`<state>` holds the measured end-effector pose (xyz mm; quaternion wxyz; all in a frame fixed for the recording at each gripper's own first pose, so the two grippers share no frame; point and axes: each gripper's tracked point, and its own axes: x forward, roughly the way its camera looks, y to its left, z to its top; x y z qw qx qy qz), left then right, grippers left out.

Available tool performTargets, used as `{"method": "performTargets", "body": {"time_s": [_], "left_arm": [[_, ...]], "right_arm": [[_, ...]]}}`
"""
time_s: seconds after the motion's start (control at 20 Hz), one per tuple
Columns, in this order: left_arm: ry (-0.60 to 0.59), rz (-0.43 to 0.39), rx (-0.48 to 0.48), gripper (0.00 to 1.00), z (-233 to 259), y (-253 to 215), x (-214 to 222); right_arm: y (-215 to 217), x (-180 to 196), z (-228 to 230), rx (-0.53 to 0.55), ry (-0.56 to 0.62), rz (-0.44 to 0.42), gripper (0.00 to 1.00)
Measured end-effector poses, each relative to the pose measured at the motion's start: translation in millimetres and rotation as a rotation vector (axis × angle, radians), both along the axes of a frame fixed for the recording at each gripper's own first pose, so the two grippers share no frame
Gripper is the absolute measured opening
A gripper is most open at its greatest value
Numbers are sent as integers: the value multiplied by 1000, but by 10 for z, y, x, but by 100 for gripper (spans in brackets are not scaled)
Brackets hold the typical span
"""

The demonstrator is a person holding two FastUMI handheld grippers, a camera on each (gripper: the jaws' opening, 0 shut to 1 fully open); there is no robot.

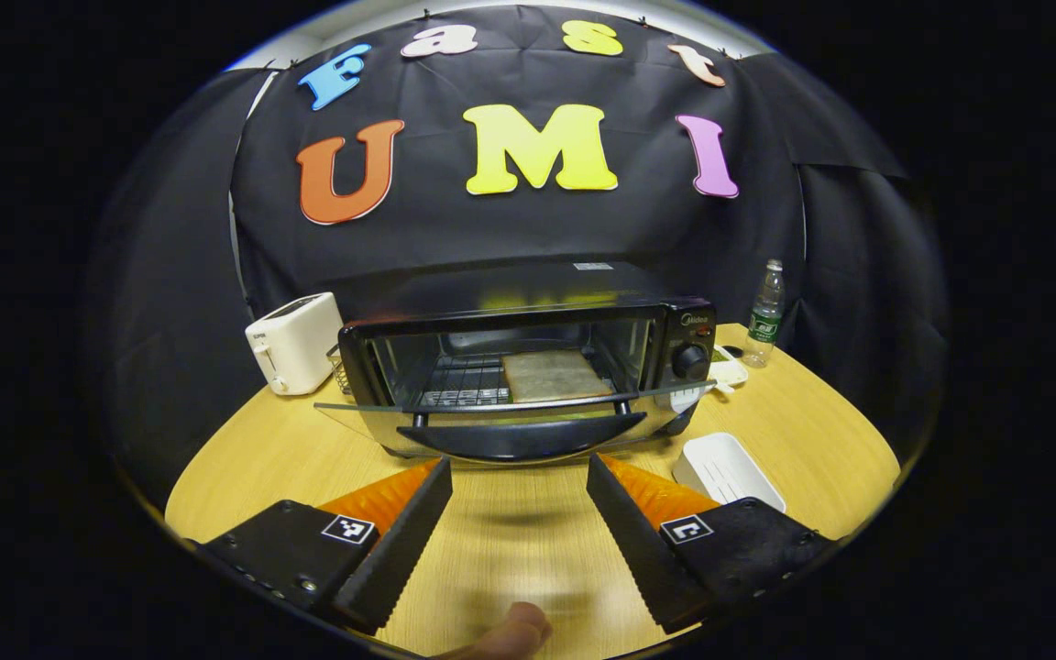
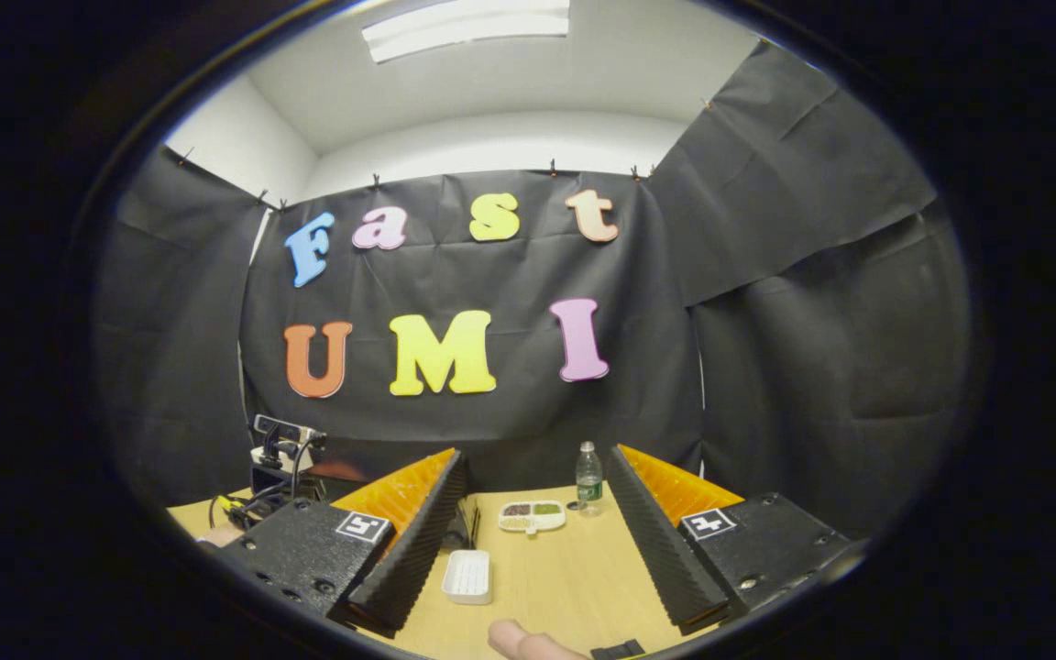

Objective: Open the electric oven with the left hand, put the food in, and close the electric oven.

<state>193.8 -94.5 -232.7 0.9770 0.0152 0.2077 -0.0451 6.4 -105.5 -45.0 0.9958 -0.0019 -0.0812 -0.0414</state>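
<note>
Directly ahead of left gripper [image 1: 519,477]: oven [image 1: 528,362].

Oven [image 1: 528,357]: small black countertop unit w/ glass door [image 1: 510,408], sits mid-table toward the back wall. Door hangs open, dropped to roughly level, black handle [image 1: 528,438] along its front edge. Two knobs [image 1: 690,362] on the panel at its right side. Wire rack [image 1: 468,380] inside. Food [image 1: 554,374]: flat, square, brownish slab, looks like toast; lies flat on the rack, right half of the cavity, fully inside.
</note>
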Motion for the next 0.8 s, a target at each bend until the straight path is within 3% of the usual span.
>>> {"method": "performTargets", "body": {"time_s": [0.25, 0.3, 0.35, 0.8], "left_arm": [[-91, 4, -28, 97, 263, 99, 226], [-105, 5, -43, 88, 300, 114, 215], [-105, 13, -58, 97, 320, 150, 168], [-272, 46, -70, 97, 1154, 386, -670]], "right_arm": [[-13, -36, -29, 10, 15, -2, 95], [-11, -40, -27, 13, 17, -4, 95], [-3, -70, -24, 13, 20, -3, 95], [164, -375, 54, -8, 3, 19, 95]]}}
